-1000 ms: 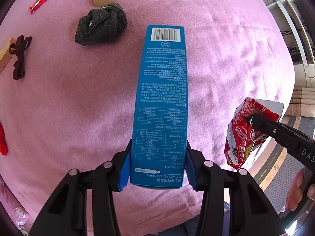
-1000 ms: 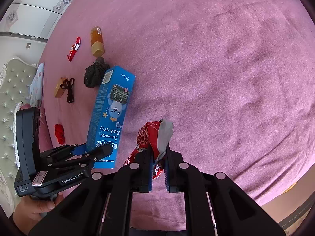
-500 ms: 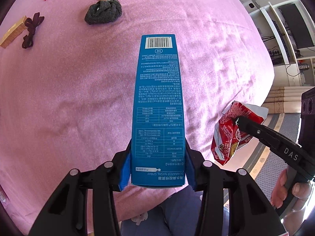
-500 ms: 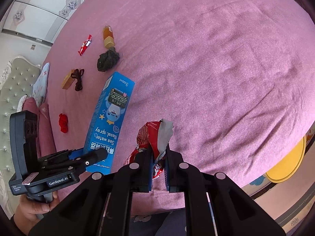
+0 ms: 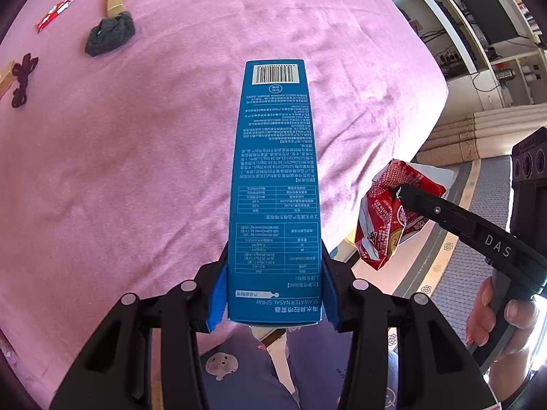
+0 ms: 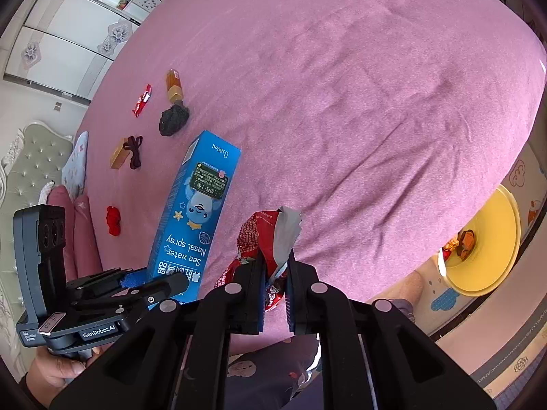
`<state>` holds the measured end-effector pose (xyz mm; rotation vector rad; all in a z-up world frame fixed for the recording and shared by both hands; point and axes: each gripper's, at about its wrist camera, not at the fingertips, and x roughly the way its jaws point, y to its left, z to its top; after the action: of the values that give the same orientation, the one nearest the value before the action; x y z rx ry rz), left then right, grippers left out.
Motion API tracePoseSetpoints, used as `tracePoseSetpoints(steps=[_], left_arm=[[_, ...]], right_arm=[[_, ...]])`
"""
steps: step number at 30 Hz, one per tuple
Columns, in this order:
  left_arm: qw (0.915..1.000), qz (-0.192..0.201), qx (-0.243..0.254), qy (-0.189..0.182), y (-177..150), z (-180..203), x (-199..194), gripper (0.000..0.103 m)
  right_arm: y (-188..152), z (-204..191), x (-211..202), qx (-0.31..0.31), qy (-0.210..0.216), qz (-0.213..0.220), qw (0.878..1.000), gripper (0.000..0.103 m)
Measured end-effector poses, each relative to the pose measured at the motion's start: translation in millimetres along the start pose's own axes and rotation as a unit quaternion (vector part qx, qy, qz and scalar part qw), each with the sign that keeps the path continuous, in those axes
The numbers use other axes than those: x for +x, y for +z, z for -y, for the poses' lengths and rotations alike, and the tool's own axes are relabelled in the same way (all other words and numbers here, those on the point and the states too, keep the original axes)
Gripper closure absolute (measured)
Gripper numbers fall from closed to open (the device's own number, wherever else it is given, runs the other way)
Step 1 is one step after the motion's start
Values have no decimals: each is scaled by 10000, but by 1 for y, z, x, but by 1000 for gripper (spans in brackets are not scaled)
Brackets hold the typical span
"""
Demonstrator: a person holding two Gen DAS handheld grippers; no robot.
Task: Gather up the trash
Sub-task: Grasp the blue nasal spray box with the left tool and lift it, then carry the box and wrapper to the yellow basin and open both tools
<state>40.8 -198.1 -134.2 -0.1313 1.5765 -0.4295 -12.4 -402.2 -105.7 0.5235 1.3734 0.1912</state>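
The left gripper (image 5: 273,294) clamps the near end of a tall, glossy blue cardboard nasal-spray box (image 5: 275,184), which could lever loose. At 3 o'clock, the right gripper (image 6: 275,273) pinches a crinkled red foil snack wrapper (image 6: 265,235); thin foil may slip. Both hang above the fuzzy pink bedspread (image 6: 359,85). A yellow round bin (image 6: 485,249), possibly, sits at 4 o'clock.

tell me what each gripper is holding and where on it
Left gripper clamps the blue box at its near end, across the narrow sides. Right gripper pinches the red wrapper near its middle.
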Motion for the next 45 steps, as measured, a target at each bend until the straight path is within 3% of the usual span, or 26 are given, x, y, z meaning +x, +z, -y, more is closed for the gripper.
tracePoseSetpoints(steps=[14,24,36,45], left_arm=[[9954,-385,847,-245,9,187,59,58],[9835,-971,1508,-219,2,292,127,58],[9699,-1479,1934,36,-8,351,196,58],[9685,-1618,1887,114,0,361,220,57]], right_arm=[[-11,178,-102,837,-442,271,9951,94],[-34,287,-131,1494,-609,279,9865,94],[-49,350,-119,1678,-590,58,9840,94],[-46,370,-112,1671,-559,-25,9844,93]])
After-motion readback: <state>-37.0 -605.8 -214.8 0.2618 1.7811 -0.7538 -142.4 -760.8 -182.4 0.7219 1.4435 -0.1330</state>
